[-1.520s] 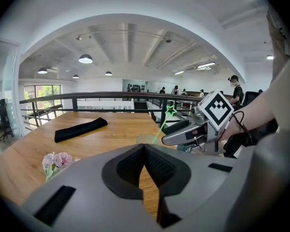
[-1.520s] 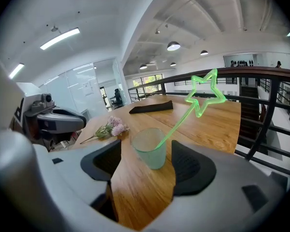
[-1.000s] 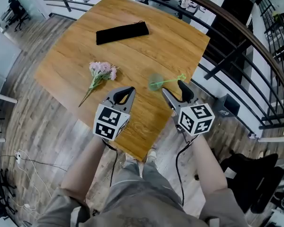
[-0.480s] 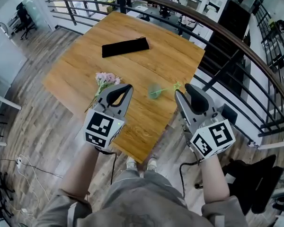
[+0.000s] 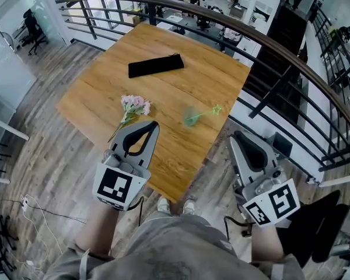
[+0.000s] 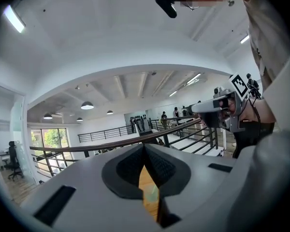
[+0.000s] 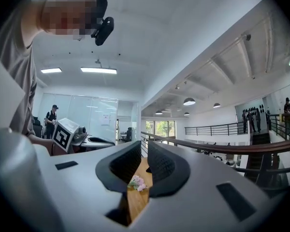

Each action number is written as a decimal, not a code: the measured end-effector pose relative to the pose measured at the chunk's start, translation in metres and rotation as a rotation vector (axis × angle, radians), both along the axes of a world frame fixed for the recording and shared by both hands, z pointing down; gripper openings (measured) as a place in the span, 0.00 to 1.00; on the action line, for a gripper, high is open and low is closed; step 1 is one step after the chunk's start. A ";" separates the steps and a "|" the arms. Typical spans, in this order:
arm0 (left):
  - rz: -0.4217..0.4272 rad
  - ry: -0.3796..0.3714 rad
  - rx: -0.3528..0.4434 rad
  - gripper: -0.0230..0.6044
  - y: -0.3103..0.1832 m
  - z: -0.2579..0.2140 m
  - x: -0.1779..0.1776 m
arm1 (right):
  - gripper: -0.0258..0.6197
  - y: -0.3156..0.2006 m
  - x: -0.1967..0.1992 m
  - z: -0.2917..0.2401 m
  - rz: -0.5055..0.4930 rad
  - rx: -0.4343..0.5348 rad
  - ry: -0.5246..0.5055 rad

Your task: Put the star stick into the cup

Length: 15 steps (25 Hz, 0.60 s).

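Two grippers, both empty. Left gripper (image 5: 153, 125): jaws fully together, over the near edge of the table (image 5: 181, 153), tips near the stem of the pink flowers (image 5: 134, 104). Right gripper (image 5: 237, 134): jaws closing, only a thin slit between them, nothing in it (it sits off the table's right side, over the floor). Star stick (image 5: 205, 113) is mid-table, well apart from both, one end at the pale green cup (image 5: 190, 118); can't tell if it's inside. Black pouch (image 5: 156, 65) at the far side.
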<state>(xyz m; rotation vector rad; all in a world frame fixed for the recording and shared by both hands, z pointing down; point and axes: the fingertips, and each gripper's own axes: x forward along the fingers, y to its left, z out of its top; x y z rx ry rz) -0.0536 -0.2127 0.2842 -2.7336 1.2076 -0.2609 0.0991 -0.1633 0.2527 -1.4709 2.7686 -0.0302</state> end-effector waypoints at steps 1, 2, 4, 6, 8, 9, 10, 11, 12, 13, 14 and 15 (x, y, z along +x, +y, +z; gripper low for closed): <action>0.001 -0.008 0.001 0.06 0.006 0.000 0.000 | 0.13 0.006 -0.001 0.001 -0.002 -0.006 0.013; 0.004 -0.015 -0.002 0.06 0.011 0.001 0.001 | 0.12 0.010 -0.002 0.003 -0.006 -0.013 0.019; 0.013 -0.019 -0.014 0.06 0.019 0.003 0.002 | 0.10 0.016 -0.005 0.007 -0.022 -0.030 0.006; 0.027 -0.010 -0.025 0.06 0.026 0.004 0.005 | 0.09 0.018 -0.008 0.012 -0.032 -0.046 -0.009; 0.034 -0.013 -0.034 0.06 0.029 0.010 0.006 | 0.09 0.019 -0.011 0.017 -0.034 -0.057 -0.014; 0.032 -0.014 -0.041 0.06 0.030 0.013 0.006 | 0.09 0.019 -0.012 0.018 -0.035 -0.059 -0.016; 0.028 -0.012 -0.051 0.06 0.030 0.016 0.005 | 0.09 0.019 -0.014 0.019 -0.037 -0.059 -0.015; 0.023 -0.006 -0.061 0.06 0.029 0.018 0.004 | 0.09 0.018 -0.016 0.019 -0.040 -0.058 -0.012; 0.020 -0.001 -0.069 0.06 0.028 0.019 0.003 | 0.09 0.018 -0.018 0.020 -0.044 -0.057 -0.007; 0.019 -0.001 -0.070 0.06 0.027 0.019 0.003 | 0.09 0.018 -0.019 0.020 -0.049 -0.057 -0.002; 0.018 -0.004 -0.067 0.06 0.027 0.019 0.003 | 0.09 0.018 -0.021 0.020 -0.055 -0.060 0.000; 0.017 -0.008 -0.062 0.06 0.026 0.018 0.002 | 0.09 0.019 -0.022 0.020 -0.062 -0.065 -0.002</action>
